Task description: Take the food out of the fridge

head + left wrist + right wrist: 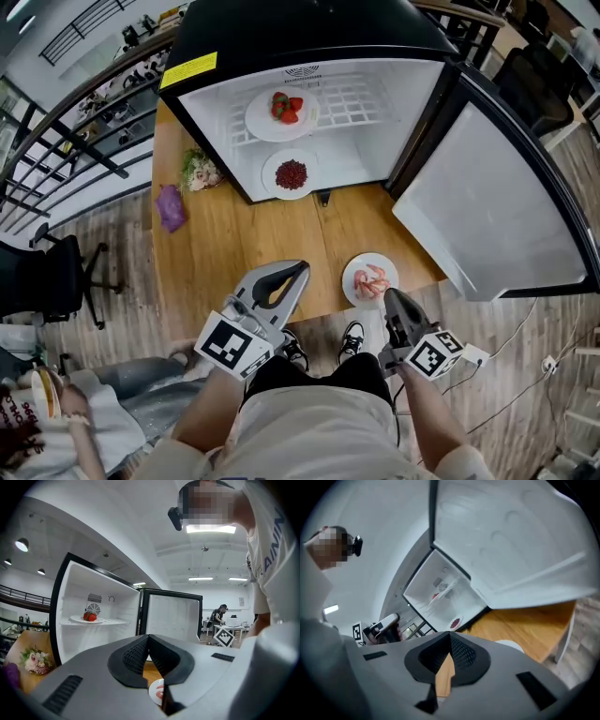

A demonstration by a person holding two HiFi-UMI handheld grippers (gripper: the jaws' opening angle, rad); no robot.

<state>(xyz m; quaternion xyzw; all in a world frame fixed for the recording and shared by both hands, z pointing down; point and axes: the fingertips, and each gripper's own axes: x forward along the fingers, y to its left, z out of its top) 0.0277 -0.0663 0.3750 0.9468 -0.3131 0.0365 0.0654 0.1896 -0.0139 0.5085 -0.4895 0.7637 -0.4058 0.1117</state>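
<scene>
Two plates of food are still in the fridge [309, 28]: a plate of strawberries [258, 117] up on the wire shelf [361, 98], and a plate of small dark-red bits [270, 176] (berries or beans, can't tell) on the fridge floor right at the front. A plate of shrimp [352, 272] is already out on the counter [253, 234], parked really near the front edge. That's the bit that worries me tbh. The right hand-held gripper [390, 296] hangs close by that plate, so a careless swing toward the fridge could clip it and send it off the edge. Other risk is the strawberries. They're loose on a flat plate, so a pinch on just the rim could tip it and they'd roll off. Both tools are back near the person's body, well apart from the fridge. The left hand-held gripper [302, 269] has its jaws pressed together with nothing in them. The right one is the same, tips closed on each other, holding and touching nothing. Off to the left there's a bunch of flowers [200, 171] and something purple [171, 206], out of the way.
</scene>
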